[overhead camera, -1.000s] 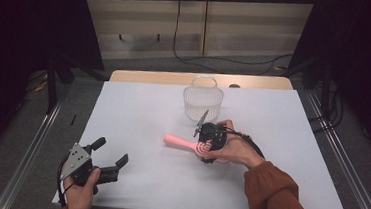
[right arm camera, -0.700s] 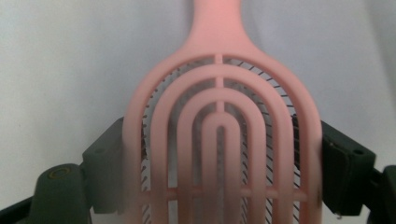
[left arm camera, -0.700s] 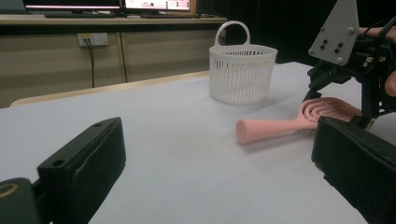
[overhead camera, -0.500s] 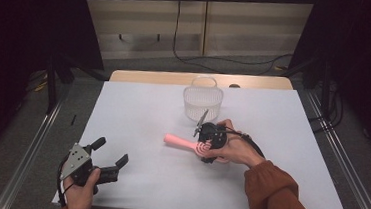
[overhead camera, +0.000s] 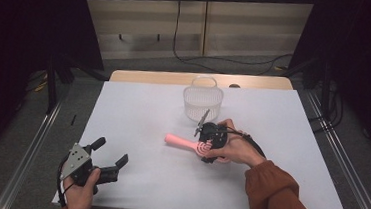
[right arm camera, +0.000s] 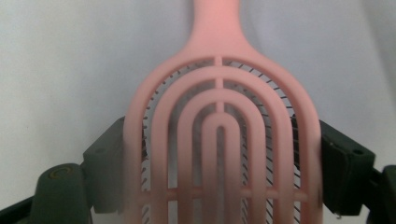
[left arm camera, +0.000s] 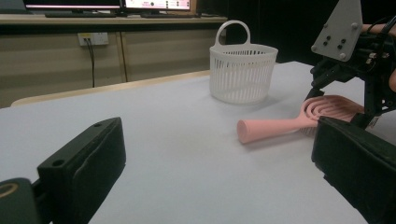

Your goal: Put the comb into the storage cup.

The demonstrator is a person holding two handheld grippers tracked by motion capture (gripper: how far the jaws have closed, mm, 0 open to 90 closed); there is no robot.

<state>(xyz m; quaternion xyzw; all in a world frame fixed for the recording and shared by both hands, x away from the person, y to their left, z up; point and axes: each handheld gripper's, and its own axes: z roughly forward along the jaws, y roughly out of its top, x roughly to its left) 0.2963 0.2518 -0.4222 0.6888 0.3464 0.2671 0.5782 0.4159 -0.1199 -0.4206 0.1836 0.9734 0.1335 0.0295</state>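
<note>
Gripping the pink hairbrush (right arm camera: 219,140) by its head, the right tongs (overhead camera: 209,145) are closing on it while it is lying on the worktop (overhead camera: 138,106), lifting toward the white basket (overhead camera: 202,102) beyond remaining; left tongs (overhead camera: 111,161) are idling open.

Rust-orange sleeve (overhead camera: 279,194), black claws, left claw (overhead camera: 110,157) with grey three-cornered screwed plate, trailing black cable

In the right gripper view the brush (right arm camera: 219,140) head runs off the bottom edge, its near part blurred. In the high view the right gripper (overhead camera: 209,145) and hand (overhead camera: 233,147) cover the head.
</note>
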